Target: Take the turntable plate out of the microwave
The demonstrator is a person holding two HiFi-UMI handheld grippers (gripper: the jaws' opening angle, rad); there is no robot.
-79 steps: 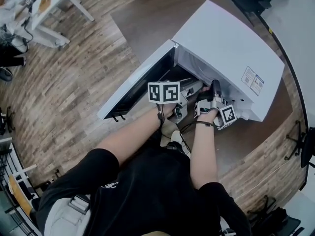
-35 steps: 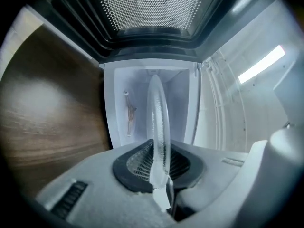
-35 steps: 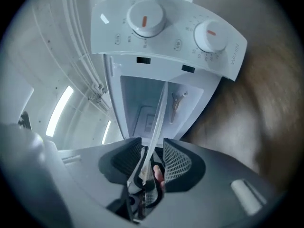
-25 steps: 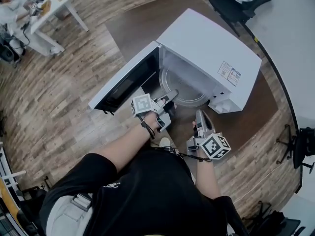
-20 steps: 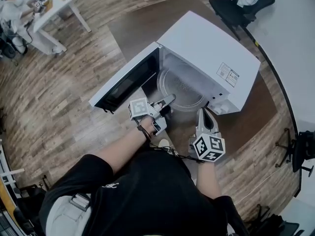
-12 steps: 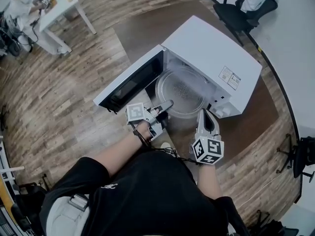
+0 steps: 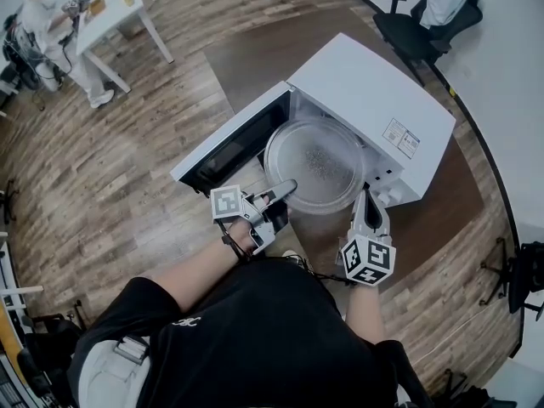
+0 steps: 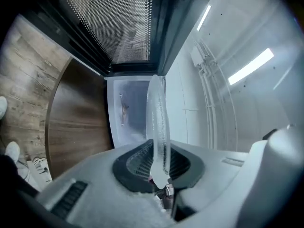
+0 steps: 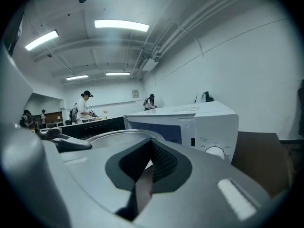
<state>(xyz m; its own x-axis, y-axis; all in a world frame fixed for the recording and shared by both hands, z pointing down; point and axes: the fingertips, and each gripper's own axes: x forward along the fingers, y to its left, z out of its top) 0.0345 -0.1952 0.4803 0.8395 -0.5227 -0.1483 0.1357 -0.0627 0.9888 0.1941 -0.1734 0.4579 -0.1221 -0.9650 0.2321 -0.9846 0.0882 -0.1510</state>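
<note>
My left claw (image 7: 287, 187) is clamped on the rim of the turntable plate (image 7: 316, 164). In the left gripper view I see the glass plate (image 8: 158, 127) edge-on, and my two dark pads squeeze it from both sides.

The plate is at the open front of the microwave (image 7: 374, 100). The side near me sticks out in front of the microwave. The far side is at the microwave's opening, and I cannot tell how far in it goes. Only my left claw holds the plate, at the edge nearest to me.

The microwave door (image 7: 229, 147) hangs wide open to the left of the plate. My left claw is in front of the microwave, between the door and the plate.

My right claw (image 7: 368, 195) is closed tight, with nothing in it. In the right gripper view its pads (image 9: 161, 160) are pressed together. It is in front of the microwave too, on the right side, by the knobs. Its tip is just beside the right edge of the plate. I cannot tell if it touches.

The microwave stands on a brown table (image 7: 425, 219). Far behind the microwave there is a black chair (image 7: 408, 28).
</note>
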